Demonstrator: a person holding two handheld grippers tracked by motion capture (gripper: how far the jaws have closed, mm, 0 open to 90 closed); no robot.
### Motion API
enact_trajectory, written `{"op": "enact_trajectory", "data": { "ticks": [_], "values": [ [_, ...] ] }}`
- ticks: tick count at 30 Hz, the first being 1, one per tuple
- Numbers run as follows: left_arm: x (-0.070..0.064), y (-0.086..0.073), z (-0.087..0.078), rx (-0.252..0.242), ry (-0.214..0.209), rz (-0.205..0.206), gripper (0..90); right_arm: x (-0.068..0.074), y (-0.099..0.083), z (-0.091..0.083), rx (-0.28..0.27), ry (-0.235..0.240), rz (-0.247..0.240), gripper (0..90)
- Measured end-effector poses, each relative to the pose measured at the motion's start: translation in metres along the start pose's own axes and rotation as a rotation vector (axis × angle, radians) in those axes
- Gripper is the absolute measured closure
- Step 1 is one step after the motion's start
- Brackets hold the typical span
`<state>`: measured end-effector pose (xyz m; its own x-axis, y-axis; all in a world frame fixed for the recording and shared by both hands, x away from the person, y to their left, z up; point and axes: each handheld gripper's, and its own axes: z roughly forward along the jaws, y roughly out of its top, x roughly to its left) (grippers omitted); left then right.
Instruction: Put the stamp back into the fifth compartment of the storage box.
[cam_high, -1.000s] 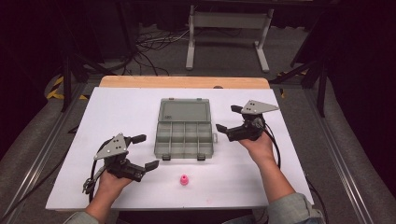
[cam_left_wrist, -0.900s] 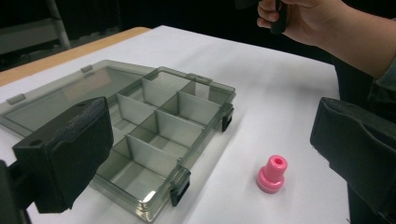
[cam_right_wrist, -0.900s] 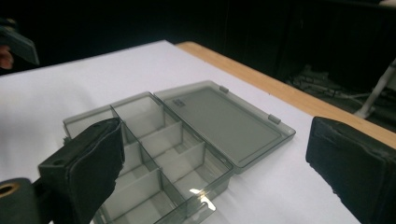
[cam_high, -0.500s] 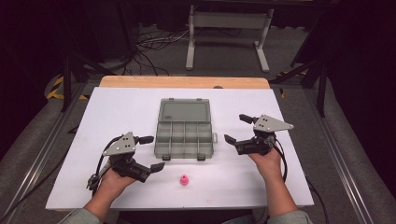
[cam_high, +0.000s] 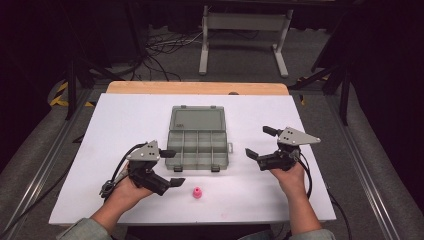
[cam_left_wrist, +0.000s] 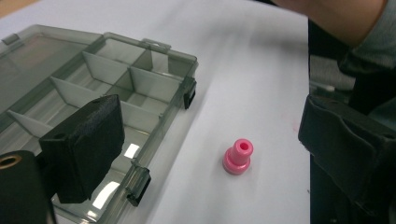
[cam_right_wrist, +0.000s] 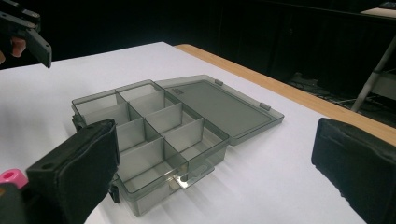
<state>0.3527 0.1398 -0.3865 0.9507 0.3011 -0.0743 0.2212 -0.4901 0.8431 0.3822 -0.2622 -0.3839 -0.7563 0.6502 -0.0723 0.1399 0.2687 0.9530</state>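
Observation:
A clear grey organizer box (cam_high: 197, 145) lies open at the table's middle, its lid (cam_high: 196, 119) flat toward the far side and its several compartments empty. A small pink stepped piece (cam_high: 197, 193) stands on the white table just in front of the box. My left gripper (cam_high: 173, 167) is open at the box's near left corner, left of the pink piece. In the left gripper view the pink piece (cam_left_wrist: 238, 156) stands between the wide jaws, with the box (cam_left_wrist: 107, 84) at left. My right gripper (cam_high: 258, 142) is open, right of the box and apart from it. The right gripper view faces the box (cam_right_wrist: 159, 126).
The white table top (cam_high: 125, 125) has a wooden strip (cam_high: 197, 88) along its far edge. Behind it are cables and a metal stand (cam_high: 245, 30) on the floor. The left gripper (cam_right_wrist: 28, 30) appears at the far left of the right gripper view.
My right gripper has come back from beside the box lid toward the person and a little to the right. My left gripper has slid right, closer to the pink piece.

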Motion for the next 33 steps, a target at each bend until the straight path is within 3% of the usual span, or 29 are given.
{"op": "enact_trajectory", "data": {
  "ticks": [7, 15, 26, 33],
  "values": [
    [-0.006, 0.009, 0.017, 0.116, -0.026, 0.040, 6.1, -0.002, -0.002, -0.001, 0.004, 0.002, 0.001, 3.2],
    [-0.011, 0.011, 0.039, 0.208, -0.069, 0.064, 9.4, -0.002, -0.001, -0.003, -0.002, 0.003, 0.004, 3.4],
    [-0.017, 0.007, 0.058, 0.277, -0.111, 0.072, 14.3, -0.003, -0.001, -0.005, -0.004, -0.001, 0.004, 3.6],
    [-0.019, 0.005, 0.068, 0.328, -0.118, 0.083, 20.1, -0.003, -0.001, -0.004, -0.004, 0.003, 0.006, 3.7]
  ]
}}
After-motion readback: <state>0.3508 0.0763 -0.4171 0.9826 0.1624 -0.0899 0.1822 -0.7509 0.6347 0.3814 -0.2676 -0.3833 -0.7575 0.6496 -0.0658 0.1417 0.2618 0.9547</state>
